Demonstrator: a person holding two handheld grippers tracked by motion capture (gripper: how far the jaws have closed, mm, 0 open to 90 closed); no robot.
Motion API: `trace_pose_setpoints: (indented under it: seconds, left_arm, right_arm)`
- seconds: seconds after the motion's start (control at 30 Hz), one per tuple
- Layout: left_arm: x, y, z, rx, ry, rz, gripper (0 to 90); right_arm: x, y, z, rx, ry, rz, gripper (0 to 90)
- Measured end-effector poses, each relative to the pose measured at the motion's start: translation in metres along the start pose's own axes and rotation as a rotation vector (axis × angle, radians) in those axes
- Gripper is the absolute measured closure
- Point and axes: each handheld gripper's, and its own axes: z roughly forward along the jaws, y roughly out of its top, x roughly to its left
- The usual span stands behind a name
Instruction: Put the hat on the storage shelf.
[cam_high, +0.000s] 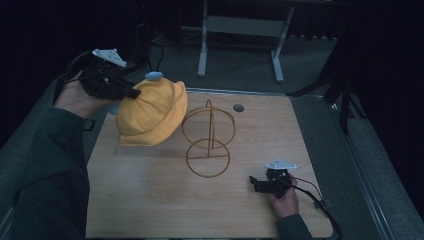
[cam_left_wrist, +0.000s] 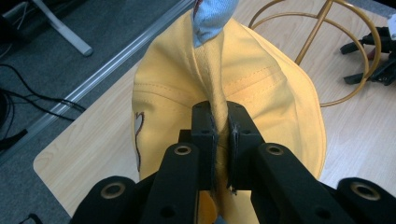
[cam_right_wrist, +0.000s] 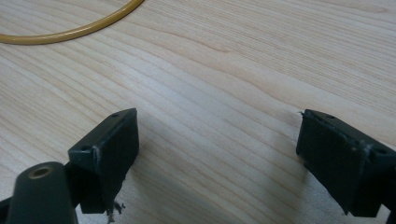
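left gripper (cam_left_wrist: 218, 135), jaws pinching a raised fold of the yellow fabric hat (cam_high: 152, 112), holds it above the far-left part of the wooden table (cam_high: 150, 200), beside the gold wire stand (cam_high: 209, 140); right gripper (cam_right_wrist: 217, 154), jaws spread wide with nothing between, rests low over bare wood grain near the stand's ring base. the left gripper view adds the hat's stitched seams and light blue top tip (cam_left_wrist: 212, 18)

Wire stand (cam_high: 209, 140) occupies the table (cam_high: 150, 210) centre; yellow hat (cam_high: 150, 112), held aloft, blocks its far-left side. Near edge and right edge stretches open around right gripper (cam_high: 260, 184).
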Motion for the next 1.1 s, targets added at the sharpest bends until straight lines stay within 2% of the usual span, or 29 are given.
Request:
trace_pose_setpoints:
  seconds: [0.53,1.1]
  left_arm:
    - [-0.001,0.006,-0.005,-0.027,-0.019,-0.001,83.6]
    - [-0.009,0.024,-0.005,-0.043,-0.032,0.014,83.6]
  right_arm:
    - [0.0,0.0,0.0,0.0,0.0,-0.001,12.9]
    - [0.0,0.0,0.0,-0.001,-0.001,-0.003,12.9]
